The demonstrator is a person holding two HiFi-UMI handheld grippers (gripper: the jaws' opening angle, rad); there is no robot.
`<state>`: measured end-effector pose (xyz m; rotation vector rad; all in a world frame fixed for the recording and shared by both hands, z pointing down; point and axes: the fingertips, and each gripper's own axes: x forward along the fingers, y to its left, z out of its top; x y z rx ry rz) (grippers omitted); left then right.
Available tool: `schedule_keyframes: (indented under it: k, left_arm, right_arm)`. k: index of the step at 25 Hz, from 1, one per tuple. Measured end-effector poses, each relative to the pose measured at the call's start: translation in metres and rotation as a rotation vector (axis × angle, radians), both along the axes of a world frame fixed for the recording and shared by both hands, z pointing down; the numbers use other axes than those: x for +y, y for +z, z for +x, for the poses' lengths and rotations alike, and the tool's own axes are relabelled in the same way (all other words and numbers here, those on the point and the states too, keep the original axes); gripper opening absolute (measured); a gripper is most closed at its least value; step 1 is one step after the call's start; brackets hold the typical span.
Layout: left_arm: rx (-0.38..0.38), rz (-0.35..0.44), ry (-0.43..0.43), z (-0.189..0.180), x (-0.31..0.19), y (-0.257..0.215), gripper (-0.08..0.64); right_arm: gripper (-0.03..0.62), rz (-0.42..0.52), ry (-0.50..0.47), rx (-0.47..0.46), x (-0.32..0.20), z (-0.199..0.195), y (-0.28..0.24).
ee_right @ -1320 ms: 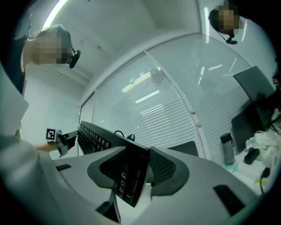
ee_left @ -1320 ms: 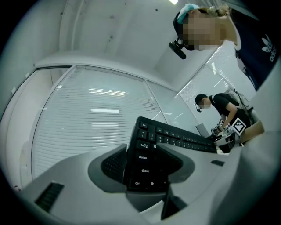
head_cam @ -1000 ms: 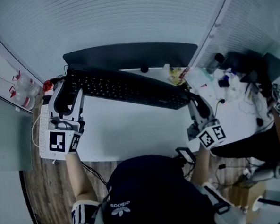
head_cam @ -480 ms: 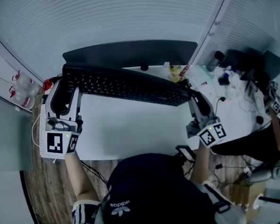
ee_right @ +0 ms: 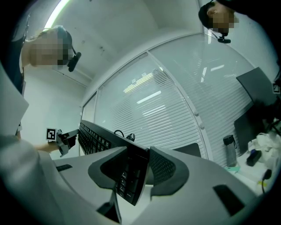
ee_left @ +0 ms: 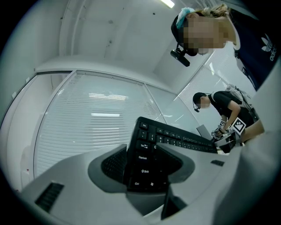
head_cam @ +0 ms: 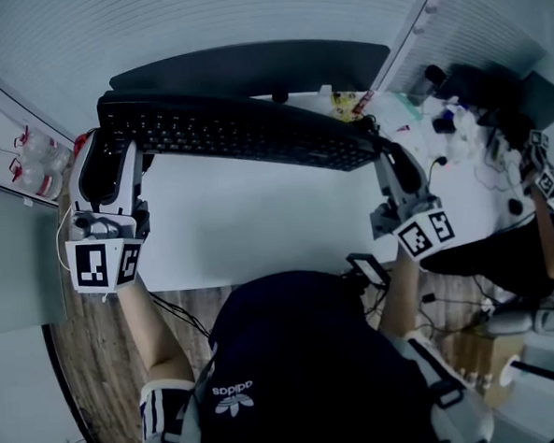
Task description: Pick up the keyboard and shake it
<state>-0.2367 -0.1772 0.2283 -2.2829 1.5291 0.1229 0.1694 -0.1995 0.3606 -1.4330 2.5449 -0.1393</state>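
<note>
A long black keyboard (head_cam: 234, 134) hangs in the air above the white desk (head_cam: 250, 232), in front of the dark monitor (head_cam: 249, 68). My left gripper (head_cam: 105, 156) is shut on its left end, where the keyboard (ee_left: 147, 162) sits clamped between the grey jaws. My right gripper (head_cam: 385, 158) is shut on the right end, and the keyboard (ee_right: 131, 176) stands edge-on between the jaws there. Seen from the left gripper, the keyboard runs away to the right gripper (ee_left: 224, 138) at its far end.
Water bottles (head_cam: 30, 161) stand left of the desk. A cluttered desk (head_cam: 458, 120) with bottles, cables and a laptop lies at the right, where another person (head_cam: 539, 219) sits. Window blinds (head_cam: 199, 24) run behind the monitor. A phone (head_cam: 366, 268) lies at the desk's front edge.
Both grippers have lifted the keyboard higher and farther from me; its left end rose most, so it now lies nearly level across the monitor's base.
</note>
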Motion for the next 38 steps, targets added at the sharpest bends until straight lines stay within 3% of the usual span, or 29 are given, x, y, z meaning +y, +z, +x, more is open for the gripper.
schedule_keyframes:
  k: [38]
  left_arm:
    - [0.025, 0.014, -0.011, -0.0013, 0.0016, 0.0054, 0.207]
  right_arm:
    - [0.146, -0.03, -0.001, 0.03, -0.0025, -0.0023, 0.0032]
